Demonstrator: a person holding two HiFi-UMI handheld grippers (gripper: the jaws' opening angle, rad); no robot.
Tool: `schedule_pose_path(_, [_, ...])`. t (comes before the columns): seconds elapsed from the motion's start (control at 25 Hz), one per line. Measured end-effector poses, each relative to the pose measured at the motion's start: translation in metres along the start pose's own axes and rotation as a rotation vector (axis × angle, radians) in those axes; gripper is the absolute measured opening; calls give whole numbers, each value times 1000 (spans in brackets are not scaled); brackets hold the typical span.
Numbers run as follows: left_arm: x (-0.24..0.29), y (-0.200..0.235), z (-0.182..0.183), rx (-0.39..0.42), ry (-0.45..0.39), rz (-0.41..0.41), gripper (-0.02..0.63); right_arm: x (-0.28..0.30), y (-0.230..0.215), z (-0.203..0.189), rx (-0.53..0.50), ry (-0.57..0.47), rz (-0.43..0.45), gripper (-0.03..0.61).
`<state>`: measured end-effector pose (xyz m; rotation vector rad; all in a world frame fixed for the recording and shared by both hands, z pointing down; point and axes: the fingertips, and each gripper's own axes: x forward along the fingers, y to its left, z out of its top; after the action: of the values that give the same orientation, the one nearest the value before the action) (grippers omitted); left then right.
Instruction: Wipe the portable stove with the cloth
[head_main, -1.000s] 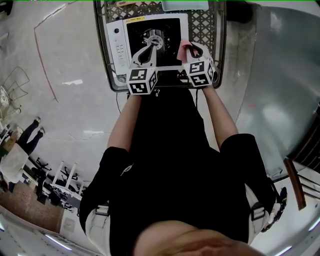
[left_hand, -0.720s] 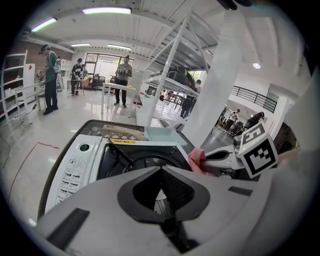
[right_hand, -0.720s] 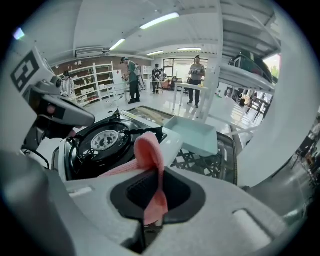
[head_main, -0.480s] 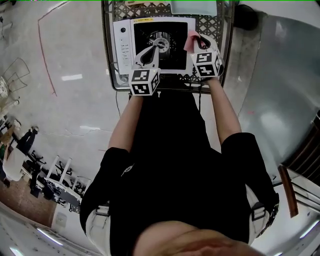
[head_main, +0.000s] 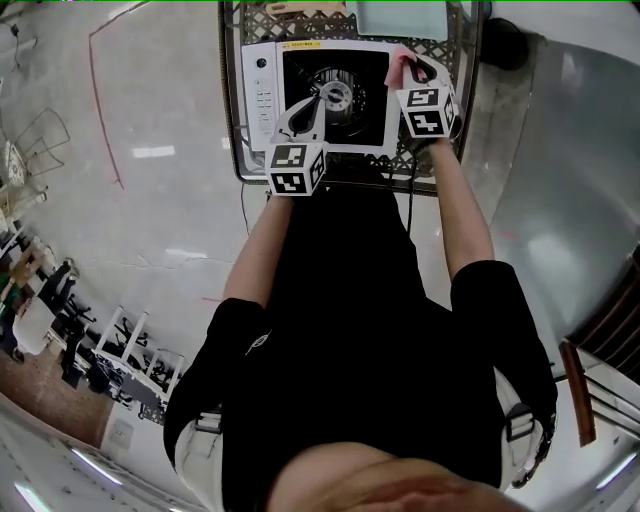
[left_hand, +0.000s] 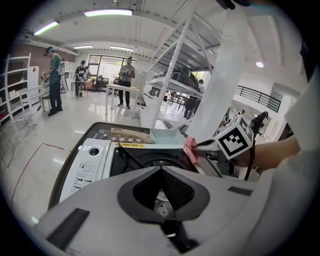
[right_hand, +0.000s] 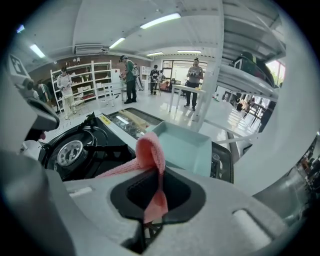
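The portable stove (head_main: 262, 90) is white with a black burner well and sits in a wire basket straight ahead of me. My right gripper (head_main: 414, 72) is shut on a pink cloth (head_main: 401, 57) at the stove's far right corner. In the right gripper view the cloth (right_hand: 150, 150) loops up out of the shut jaws, with the burner (right_hand: 70, 152) to the left. My left gripper (head_main: 322, 104) hovers over the burner, jaws shut with nothing in them. The left gripper view looks over the stove (left_hand: 91, 165) toward the cloth (left_hand: 190, 150) and the right gripper (left_hand: 212, 145).
The wire basket (head_main: 232, 150) rims the stove. A pale teal tray (right_hand: 186, 145) lies just beyond the stove, with a wooden piece (left_hand: 129, 135) beside it. White shelving (left_hand: 175, 80) stands behind, and several people stand far back in the hall.
My right gripper has carried the cloth along the stove's right edge toward the far corner. The left gripper stays over the burner.
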<state>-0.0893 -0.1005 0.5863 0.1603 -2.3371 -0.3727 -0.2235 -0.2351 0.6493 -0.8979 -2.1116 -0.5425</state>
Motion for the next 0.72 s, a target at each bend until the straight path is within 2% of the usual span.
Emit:
schedule_pose_path(0.24, [0,2,15,25,-11,7,0,-1,-1,5,44,-9,-9,25])
schedule_pose_path(0.44, [11,-1,42,64,-49,-22,0,-30,-9,20,55,-48,-26,25])
schedule_pose_path(0.52, [15,0,50,66,-64,-37,0,-49,-22,36,16,-74,-79,25])
schedule_pose_path(0.6, [19,1,57,67,-73,-50,0,-69,-42,50,-31,-95,-169,25])
schedule_pose_path(0.72, [26,2,64,61,-75,-67,0,-85,-64,60,-44,-97,-273,25])
